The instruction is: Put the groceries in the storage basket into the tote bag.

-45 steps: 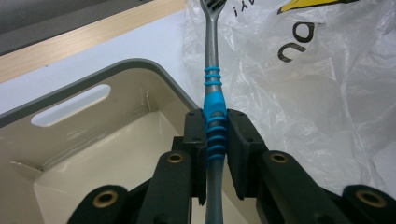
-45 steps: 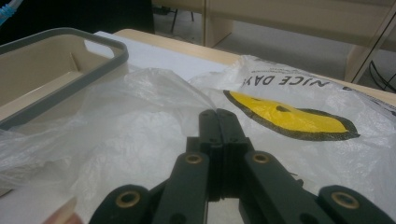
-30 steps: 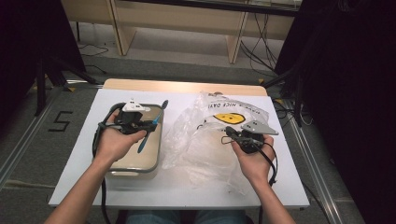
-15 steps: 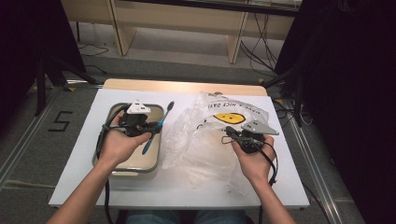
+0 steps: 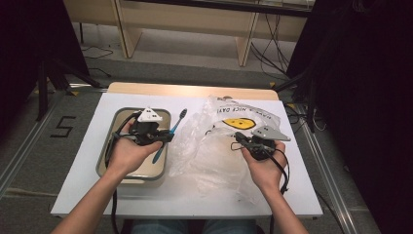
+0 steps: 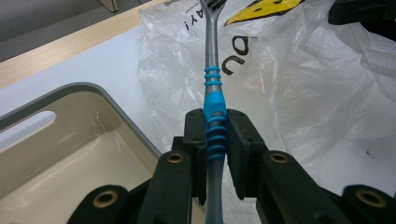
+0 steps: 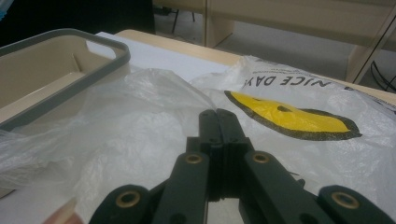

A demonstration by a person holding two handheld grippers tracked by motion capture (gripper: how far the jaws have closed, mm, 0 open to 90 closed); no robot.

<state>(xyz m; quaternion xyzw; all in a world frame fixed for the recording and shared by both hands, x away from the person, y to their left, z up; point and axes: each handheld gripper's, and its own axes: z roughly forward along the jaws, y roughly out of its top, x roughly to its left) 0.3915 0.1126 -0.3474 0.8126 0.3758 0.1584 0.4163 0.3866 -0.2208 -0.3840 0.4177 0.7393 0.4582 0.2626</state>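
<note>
My left gripper (image 5: 164,137) is shut on a toothbrush (image 5: 176,123) with a grey shaft and blue ribbed grip (image 6: 212,79). The pads clamp the blue part, and the bristle head points away over the edge of a clear plastic bag (image 5: 214,156). The brush hangs above the right rim of a beige tray (image 5: 104,156). The bag is crumpled, with a yellow smiley print (image 7: 289,116). My right gripper (image 5: 237,143) lies low over the bag, its jaws (image 7: 217,114) shut together. I cannot tell whether any film is pinched between them.
The tray has a grey rim (image 6: 88,88) with handle cut-outs and shows nothing inside it. It stands left of the bag on a white tabletop (image 5: 83,161). A wooden edge (image 5: 190,90) runs along the far side, with floor and shelving legs beyond.
My left gripper has shifted slightly to the right with the toothbrush, closer to the bag. The right hand has kept still.
</note>
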